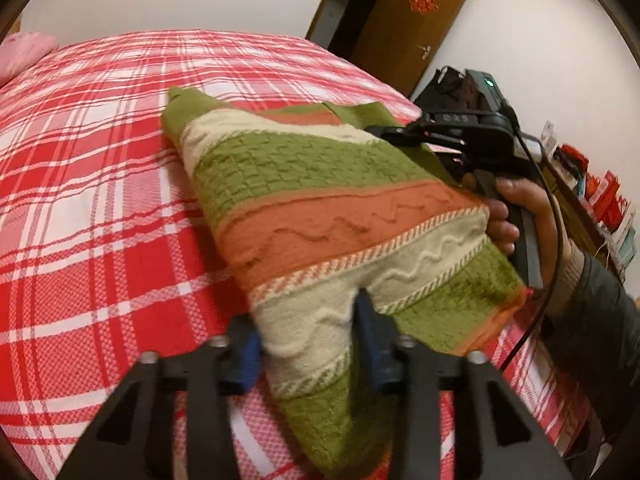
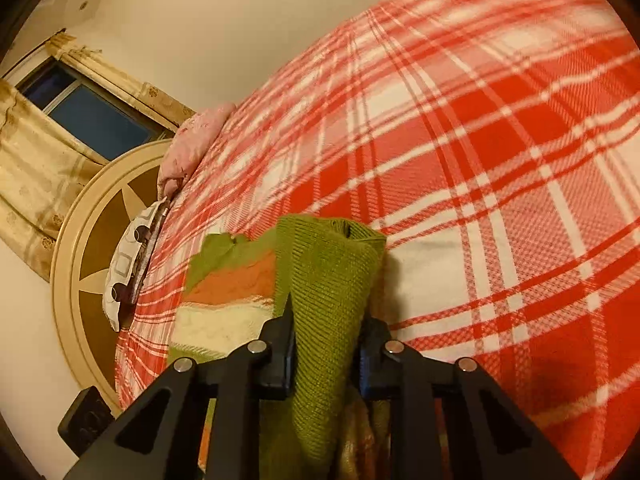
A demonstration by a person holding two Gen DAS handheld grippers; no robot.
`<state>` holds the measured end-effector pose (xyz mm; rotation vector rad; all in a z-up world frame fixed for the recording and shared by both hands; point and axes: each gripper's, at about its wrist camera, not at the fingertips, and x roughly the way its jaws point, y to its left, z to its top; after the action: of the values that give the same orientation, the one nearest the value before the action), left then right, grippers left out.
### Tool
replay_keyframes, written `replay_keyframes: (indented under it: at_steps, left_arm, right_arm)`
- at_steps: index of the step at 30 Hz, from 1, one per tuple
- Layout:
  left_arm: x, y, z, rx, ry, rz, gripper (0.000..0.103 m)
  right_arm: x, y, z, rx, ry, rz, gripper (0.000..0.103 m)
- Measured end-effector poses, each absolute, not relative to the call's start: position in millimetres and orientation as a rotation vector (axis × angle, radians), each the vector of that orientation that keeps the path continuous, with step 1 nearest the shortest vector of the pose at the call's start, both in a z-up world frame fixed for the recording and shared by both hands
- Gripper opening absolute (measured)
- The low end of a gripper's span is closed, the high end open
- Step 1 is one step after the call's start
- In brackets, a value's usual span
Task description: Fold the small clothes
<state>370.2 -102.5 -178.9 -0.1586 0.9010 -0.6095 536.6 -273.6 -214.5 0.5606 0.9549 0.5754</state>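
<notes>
Plaid bedspread (image 1: 100,184) — pink pillow (image 2: 196,136), wooden door (image 1: 412,20).

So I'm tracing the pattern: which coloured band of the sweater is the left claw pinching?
The cream band of the sweater; the left claw straddles it, not the orange or green bands.

The sweater (image 1: 320,200) lies on the bed (image 1: 100,200), its near end between the fingers of the left tool (image 1: 308,344). The right tool (image 1: 384,134) meets the sweater's far right edge, a hand (image 1: 524,216) behind it. A pillow (image 1: 24,52) sits at the bed's far left corner, a door (image 1: 404,20) beyond the far right.
</notes>
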Motion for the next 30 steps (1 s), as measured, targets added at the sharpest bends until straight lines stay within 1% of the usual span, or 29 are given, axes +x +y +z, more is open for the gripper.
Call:
replay_keyframes:
  at_steps: [1,3,7,18,22,30]
  left_arm:
    - [369,-101,-178,-0.164,0.900,-0.609,0.031]
    - [365,-97,-174,-0.166,0.889,-0.608,0.028]
    - [352,-91,-163,-0.172,0.869,-0.613,0.025]
    - [311,-54,-134,-0.175,0.811,-0.594,0.024]
    - [302,-34,-129,-0.180,0.810,-0.566,0.024]
    - [268,20,-112,-0.214,0.751,-0.480,0.024]
  right_arm:
    - [533,-273,-208,0.566,0.940,0.580,0.023]
    - [528,-269,-198,0.553,0.922,0.581,0.022]
    - [519,-263,-184,0.536,0.907,0.593,0.022]
    - [492,-229,-164,0.548,0.897,0.655,0.022]
    - [481,-204,-156,0.533,0.899,0.693,0.022]
    - [466,-143,-142,0.515,0.903,0.792,0.022]
